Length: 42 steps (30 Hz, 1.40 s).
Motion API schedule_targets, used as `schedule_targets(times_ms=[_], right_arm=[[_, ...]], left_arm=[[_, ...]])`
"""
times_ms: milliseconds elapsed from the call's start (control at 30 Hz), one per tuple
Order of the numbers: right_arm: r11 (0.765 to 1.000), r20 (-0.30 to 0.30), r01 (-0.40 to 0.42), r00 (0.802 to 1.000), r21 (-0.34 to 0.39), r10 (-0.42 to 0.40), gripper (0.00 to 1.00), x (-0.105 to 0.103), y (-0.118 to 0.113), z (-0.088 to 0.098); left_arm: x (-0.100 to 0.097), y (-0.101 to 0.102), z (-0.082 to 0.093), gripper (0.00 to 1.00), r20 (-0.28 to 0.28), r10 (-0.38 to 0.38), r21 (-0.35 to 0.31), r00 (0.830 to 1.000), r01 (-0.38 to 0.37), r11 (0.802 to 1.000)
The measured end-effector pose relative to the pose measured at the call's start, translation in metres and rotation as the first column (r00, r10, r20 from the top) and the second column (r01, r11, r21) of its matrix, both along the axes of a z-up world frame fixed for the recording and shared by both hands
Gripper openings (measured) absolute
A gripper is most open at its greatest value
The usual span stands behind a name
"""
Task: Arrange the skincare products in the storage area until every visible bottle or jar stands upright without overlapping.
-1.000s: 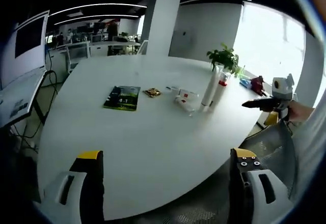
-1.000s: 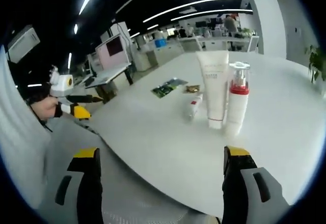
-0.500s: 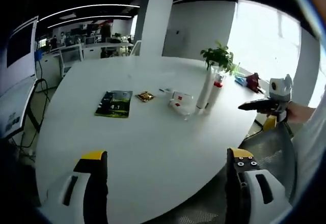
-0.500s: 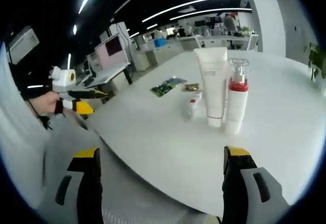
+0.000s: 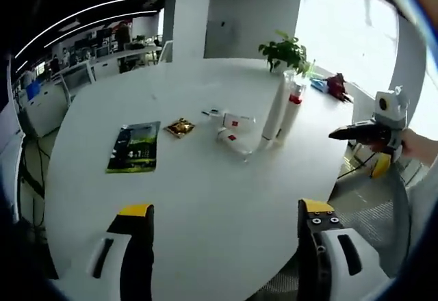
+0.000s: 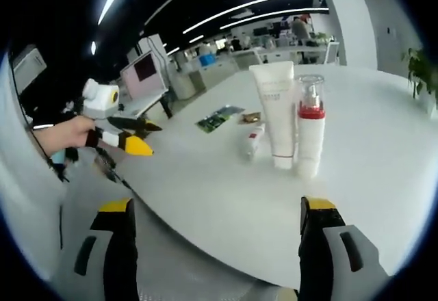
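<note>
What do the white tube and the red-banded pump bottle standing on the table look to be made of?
White tube: likely soft plastic, matte opaque white, standing on its cap with a flat crimped end on top. Pump bottle: probably plastic, with a see-through cap over the pump, a red band and a white body. Table: smooth white top, material unclear.

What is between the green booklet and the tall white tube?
In the left gripper view, a small gold packet and two small lying products sit between the green booklet and the tall white tube, on the white table.
</note>
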State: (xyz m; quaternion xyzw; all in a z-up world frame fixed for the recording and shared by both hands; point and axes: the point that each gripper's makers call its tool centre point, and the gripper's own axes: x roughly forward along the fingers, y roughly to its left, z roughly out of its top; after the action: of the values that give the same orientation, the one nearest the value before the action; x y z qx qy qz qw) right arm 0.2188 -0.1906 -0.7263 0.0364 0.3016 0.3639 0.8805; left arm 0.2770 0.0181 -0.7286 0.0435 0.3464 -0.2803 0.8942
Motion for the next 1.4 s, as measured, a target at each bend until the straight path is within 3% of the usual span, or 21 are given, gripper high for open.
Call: schedule_targets(times_ms=[333, 800, 1067, 1400], right_arm=[[1.0, -0.023, 0.016, 1.0, 0.003, -0.016, 0.97, 0.0, -0.001, -0.002], [0.999, -0.05, 0.037, 0.998, 0.037, -0.035, 0.96, 0.0, -0.002, -0.003], [0.999, -0.064, 0.019, 0.998, 0.036, -0.017, 0.95, -0.002, 0.0, -0.005], [0.999, -0.081, 0.014, 0.997, 0.05, -0.01, 0.94, -0.003, 0.001, -0.005]], left_arm=[[0.029, -0.029, -0.022, 0.8, -0.071, -0.06, 0.02, 0.996, 0.061, 0.998], [0.047, -0.063, -0.038, 0.77, -0.166, -0.094, 0.032, 0.982, 0.101, 0.994], [0.066, -0.083, -0.048, 0.72, -0.199, -0.1, 0.041, 0.975, 0.11, 0.993], [0.104, -0.098, -0.064, 0.67, -0.208, -0.08, 0.081, 0.975, 0.098, 0.992]])
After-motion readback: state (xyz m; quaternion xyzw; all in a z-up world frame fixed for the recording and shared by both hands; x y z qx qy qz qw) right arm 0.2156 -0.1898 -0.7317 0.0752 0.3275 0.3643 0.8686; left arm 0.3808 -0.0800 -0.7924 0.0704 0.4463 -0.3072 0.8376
